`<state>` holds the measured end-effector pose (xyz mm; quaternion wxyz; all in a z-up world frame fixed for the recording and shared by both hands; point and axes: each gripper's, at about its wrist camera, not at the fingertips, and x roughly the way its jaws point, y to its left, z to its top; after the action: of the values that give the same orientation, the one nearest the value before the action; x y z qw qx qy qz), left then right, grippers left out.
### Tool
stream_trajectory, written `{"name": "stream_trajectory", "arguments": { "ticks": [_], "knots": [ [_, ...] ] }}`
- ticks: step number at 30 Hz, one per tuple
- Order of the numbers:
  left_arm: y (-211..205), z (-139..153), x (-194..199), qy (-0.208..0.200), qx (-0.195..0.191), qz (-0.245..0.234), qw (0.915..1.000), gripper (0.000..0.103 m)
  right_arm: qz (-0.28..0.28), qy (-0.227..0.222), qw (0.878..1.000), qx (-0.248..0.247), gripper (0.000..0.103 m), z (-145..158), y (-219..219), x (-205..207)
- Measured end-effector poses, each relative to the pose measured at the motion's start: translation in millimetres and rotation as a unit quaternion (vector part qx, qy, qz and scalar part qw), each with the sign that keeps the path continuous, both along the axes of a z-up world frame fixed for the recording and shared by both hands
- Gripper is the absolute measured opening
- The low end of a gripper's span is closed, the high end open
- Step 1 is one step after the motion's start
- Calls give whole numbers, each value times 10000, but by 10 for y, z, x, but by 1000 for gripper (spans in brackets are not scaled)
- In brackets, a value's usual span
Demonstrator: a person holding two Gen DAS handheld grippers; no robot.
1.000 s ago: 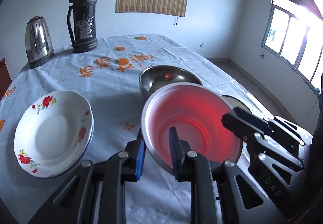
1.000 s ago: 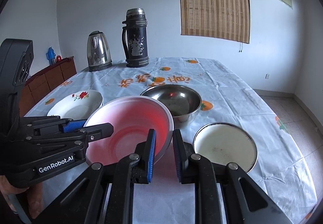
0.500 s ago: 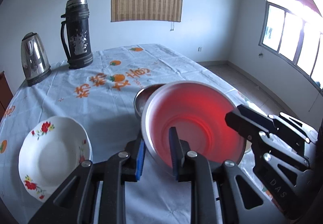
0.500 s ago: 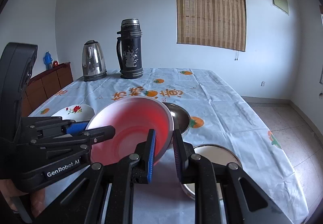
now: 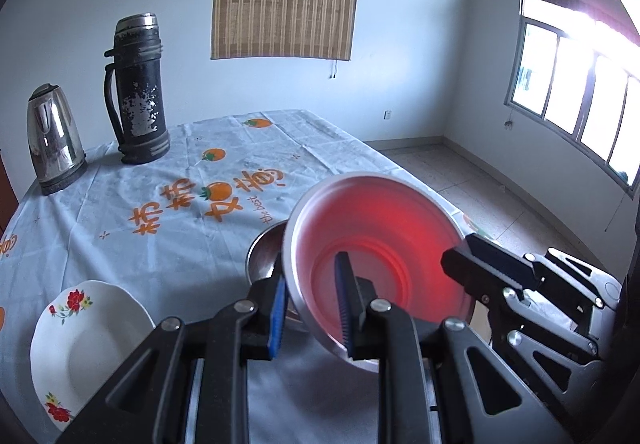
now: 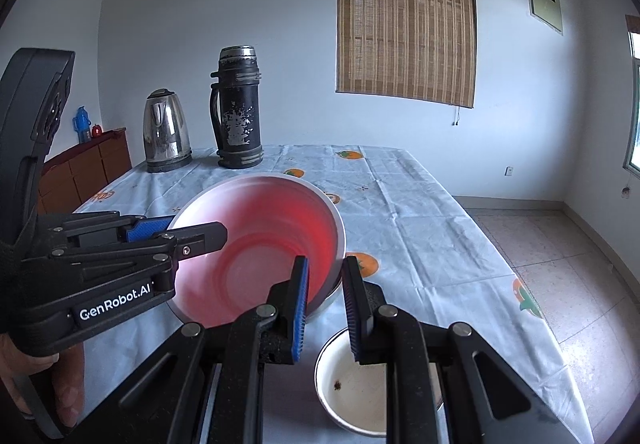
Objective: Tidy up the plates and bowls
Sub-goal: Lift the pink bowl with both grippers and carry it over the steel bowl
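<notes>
A red bowl with a metal rim hangs tilted above the table, held from both sides. My left gripper is shut on its left rim, one blue pad inside and one outside. On the opposite rim my right gripper is shut too. A steel bowl sits on the table behind the red bowl, mostly hidden by it. A white plate with red flowers lies at the left. Below the right gripper lies a white enamel dish.
A steel kettle and a tall black flask stand at the table's far end. The tablecloth has orange fruit prints. The table's right edge drops to a tiled floor. A wooden cabinet stands at the left.
Both grippers have lifted the red bowl higher above the table, still shut on its rim. The steel bowl has slipped mostly out of sight behind it.
</notes>
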<state>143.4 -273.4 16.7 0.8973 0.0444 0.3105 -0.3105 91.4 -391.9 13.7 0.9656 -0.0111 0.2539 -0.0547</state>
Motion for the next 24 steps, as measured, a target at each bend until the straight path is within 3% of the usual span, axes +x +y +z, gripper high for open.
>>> {"name": "stream_trajectory", "arguments": {
  "ticks": [16, 24],
  "knots": [
    [-116, 85, 370, 175, -173, 159, 9996, 20, -88, 79, 9999, -78, 19, 59, -94, 369],
    [-168, -99, 556, 444, -121, 194, 9988, 20, -97, 344, 9994, -25, 19, -48, -131, 565]
  ]
}}
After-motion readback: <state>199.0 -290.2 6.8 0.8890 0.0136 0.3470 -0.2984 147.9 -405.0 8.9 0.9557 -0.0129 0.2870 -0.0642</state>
